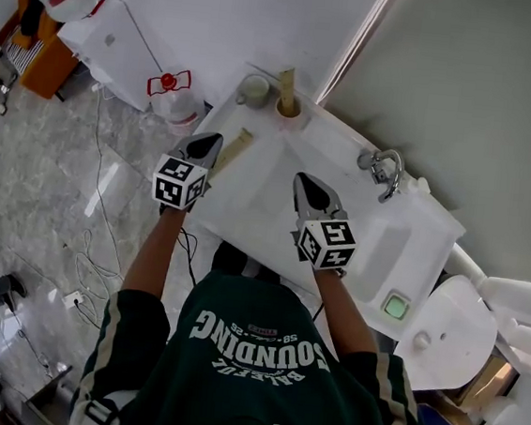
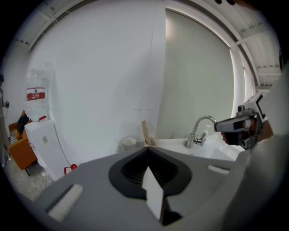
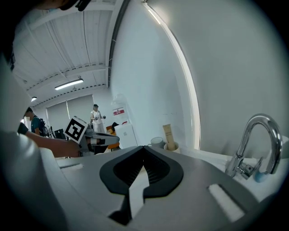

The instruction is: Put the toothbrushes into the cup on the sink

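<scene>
A tan toothbrush pack (image 1: 233, 149) slants over the left rim of the white sink (image 1: 268, 202), its lower end at the tip of my left gripper (image 1: 211, 143). In the left gripper view those jaws (image 2: 147, 149) are closed, with a pale flat piece (image 2: 153, 194) between them. A beige cup (image 1: 289, 107) at the sink's back corner holds another tan pack (image 1: 287, 80), also seen in the right gripper view (image 3: 168, 134). A grey cup (image 1: 253, 90) stands beside it. My right gripper (image 1: 304, 180) hovers over the basin, shut and empty.
A chrome faucet (image 1: 381, 168) stands at the sink's right back. A green item (image 1: 395, 306) lies on the sink's near right corner, and a toilet (image 1: 447, 322) is beyond it. A water jug with a red handle (image 1: 169, 85) stands on the floor at the left.
</scene>
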A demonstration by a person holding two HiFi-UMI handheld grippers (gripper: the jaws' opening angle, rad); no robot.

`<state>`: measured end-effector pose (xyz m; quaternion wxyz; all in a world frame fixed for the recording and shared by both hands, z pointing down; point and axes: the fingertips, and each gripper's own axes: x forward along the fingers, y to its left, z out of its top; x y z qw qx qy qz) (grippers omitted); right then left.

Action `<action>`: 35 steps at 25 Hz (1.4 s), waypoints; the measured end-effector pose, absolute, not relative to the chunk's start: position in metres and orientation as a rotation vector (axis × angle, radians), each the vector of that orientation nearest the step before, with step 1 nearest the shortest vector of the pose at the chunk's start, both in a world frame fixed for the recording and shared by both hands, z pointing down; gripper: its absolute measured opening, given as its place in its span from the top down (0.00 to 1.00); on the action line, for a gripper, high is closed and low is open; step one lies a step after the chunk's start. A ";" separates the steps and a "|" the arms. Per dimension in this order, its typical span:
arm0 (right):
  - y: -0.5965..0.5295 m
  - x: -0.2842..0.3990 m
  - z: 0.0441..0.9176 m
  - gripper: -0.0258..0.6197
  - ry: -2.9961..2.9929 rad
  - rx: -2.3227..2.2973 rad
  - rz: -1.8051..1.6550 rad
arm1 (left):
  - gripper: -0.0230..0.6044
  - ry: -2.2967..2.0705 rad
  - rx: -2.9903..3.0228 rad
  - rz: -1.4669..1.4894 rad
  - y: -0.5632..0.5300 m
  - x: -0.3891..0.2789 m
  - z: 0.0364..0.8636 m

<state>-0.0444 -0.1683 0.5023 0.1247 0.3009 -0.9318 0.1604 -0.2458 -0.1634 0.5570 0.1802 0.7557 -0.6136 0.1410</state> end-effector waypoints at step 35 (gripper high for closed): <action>-0.191 0.011 0.546 0.95 -2.514 1.160 0.586 | 0.71 -1.159 2.060 1.014 -0.221 -0.236 0.721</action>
